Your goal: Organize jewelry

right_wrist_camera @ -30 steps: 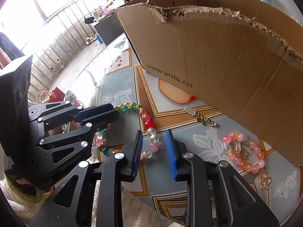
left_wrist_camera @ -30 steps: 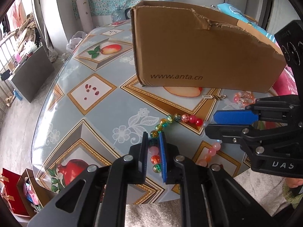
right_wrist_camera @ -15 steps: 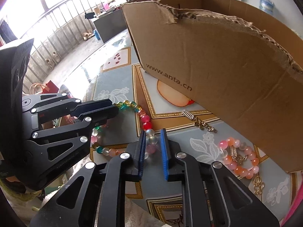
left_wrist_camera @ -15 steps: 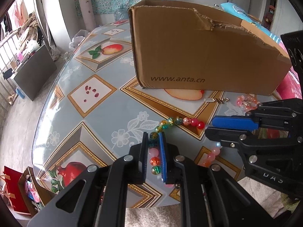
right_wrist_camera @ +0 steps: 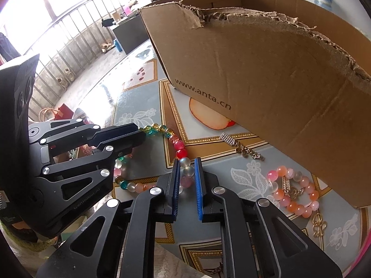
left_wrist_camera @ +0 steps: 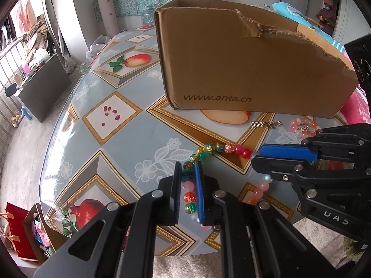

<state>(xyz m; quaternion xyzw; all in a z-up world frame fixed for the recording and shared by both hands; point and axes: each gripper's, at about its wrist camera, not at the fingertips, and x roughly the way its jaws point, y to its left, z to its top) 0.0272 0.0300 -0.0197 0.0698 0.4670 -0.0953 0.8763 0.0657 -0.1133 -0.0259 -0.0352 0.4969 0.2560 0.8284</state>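
Note:
A long bead necklace (left_wrist_camera: 219, 148) with green, yellow, red and pink beads lies near the table's front edge; it also shows in the right wrist view (right_wrist_camera: 178, 147). My left gripper (left_wrist_camera: 188, 171) is shut on its left stretch. My right gripper (right_wrist_camera: 186, 165) is shut on its clear and pink beads; it also shows in the left wrist view (left_wrist_camera: 256, 157). A torn cardboard box (left_wrist_camera: 243, 69) marked www.anta.cn stands behind the necklace, open at the top.
A pink-orange bead bracelet (right_wrist_camera: 293, 191) with a metal charm, a small metal chain (right_wrist_camera: 242, 147) and a gold clasp (right_wrist_camera: 318, 225) lie by the box's front wall. The fruit-patterned tablecloth (left_wrist_camera: 111, 113) stretches left to the table's rim. The floor drops off beyond.
My right gripper has closed from open onto the necklace's beads. Both grippers have lifted slightly with the necklace held between them.

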